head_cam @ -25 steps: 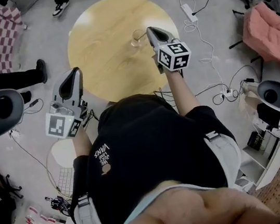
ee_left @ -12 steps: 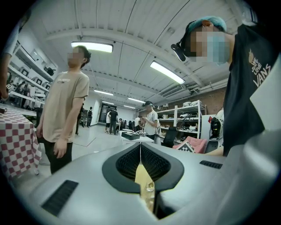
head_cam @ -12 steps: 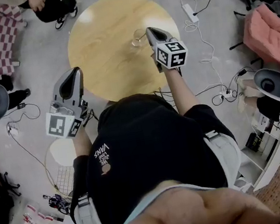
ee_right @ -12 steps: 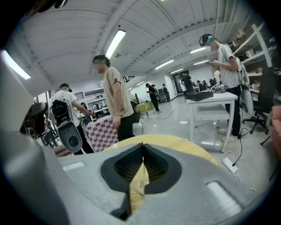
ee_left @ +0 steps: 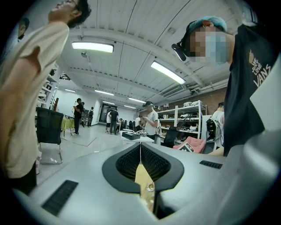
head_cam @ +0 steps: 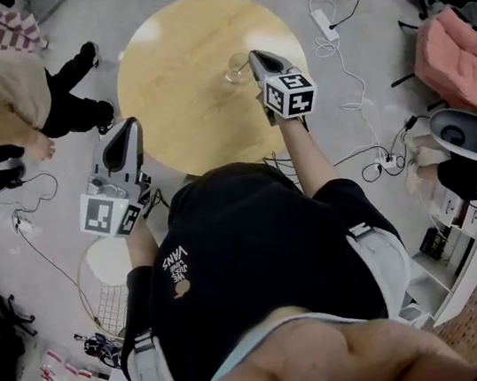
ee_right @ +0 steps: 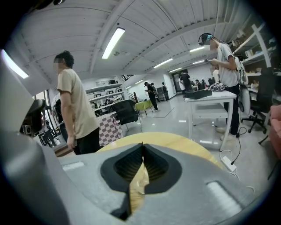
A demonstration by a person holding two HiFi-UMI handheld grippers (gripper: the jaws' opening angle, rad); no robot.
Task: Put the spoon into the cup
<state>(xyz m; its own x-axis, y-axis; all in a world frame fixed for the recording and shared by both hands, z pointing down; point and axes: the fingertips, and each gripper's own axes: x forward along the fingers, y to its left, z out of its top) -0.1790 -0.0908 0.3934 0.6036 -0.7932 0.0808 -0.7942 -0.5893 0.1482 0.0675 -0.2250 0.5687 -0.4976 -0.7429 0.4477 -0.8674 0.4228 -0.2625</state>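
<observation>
head view shows the round table (head_cam: 163, 53) with the clear cup (head_cam: 235, 69) on its right half, nearer the right edge than the middle. my right gripper (head_cam: 255, 54) has its tip just beside the cup, with its jaws pressed together and nothing between them. my left gripper (head_cam: 125, 125) hangs off the table's left edge, jaws together too, and empty. i can't find the spoon for sure; a thin line at the cup may be it. i think a small bump from the right gripper could tip the cup, since it's so close.
</observation>
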